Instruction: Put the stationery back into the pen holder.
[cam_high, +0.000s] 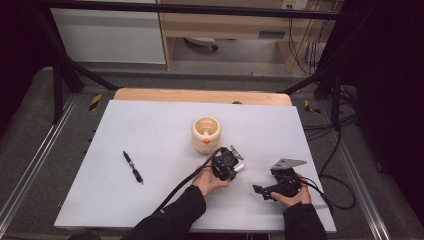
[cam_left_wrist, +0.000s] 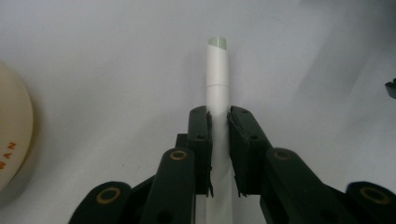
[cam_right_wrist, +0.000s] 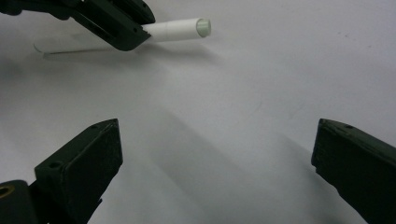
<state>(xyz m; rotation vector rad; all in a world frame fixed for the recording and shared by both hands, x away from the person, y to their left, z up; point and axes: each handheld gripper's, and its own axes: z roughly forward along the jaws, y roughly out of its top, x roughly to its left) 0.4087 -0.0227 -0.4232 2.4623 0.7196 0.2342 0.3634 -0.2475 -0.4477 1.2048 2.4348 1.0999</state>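
Your left gripper (cam_high: 235, 161) sits just in front of the cream cup (cam_high: 206, 133), your hand wrapped under its body and its fingers (cam_left_wrist: 201, 140) aimed away from the cup toward your right. Those fingers are pressed in on a white marker (cam_left_wrist: 217, 88), gripping it partway along its barrel. Your right gripper (cam_high: 263, 191) lies farther from the cup, near the front edge of the bench (cam_high: 150, 125), held low with its fingers (cam_right_wrist: 86, 163) spread wide and nothing between them.

The marker is a plain white tube with a seam around it and a pale greenish end cap. It sticks out past the fingertips, close above the bench on the cup's near right side.

The left gripper view shows the seam and the cup's orange lettering at the edge. The right gripper view shows the marker from the side, level with the bench. The high view adds a black pen (cam_high: 133, 167) lying well to the left of the cup.
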